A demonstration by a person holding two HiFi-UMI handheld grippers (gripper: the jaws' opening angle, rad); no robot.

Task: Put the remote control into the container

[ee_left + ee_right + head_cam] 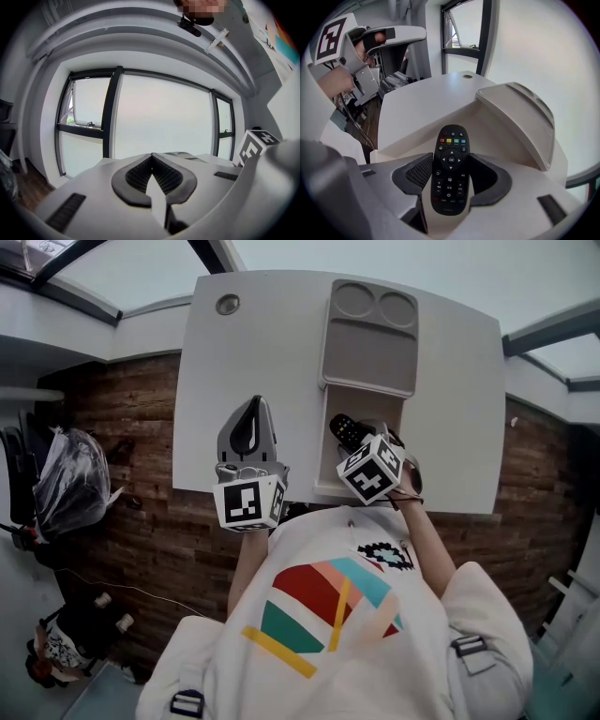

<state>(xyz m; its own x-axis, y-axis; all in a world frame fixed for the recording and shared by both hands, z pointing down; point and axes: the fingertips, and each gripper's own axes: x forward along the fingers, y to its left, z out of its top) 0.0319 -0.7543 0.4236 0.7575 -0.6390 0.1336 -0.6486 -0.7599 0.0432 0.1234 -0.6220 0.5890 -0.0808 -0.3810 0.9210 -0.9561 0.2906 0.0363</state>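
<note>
Table: the white top [272, 352] I am working over, standing on a dark plank floor [141, 474].
Far left corner: a small round cable hole [227, 304] set into the top.
Right half: the grey-beige container [325, 451] lies lengthwise, far edge to near edge, with its near end at the near edge in front of me.
Container's lid [370, 343]: covers the far half and has two round hollows; the near half is open.

Flat daylight from tall dark-framed windows [154, 122], panes blown white; soft shadows; fisheye bending, dark corners; my left gripper [151, 155] blurs near the lens.
</note>
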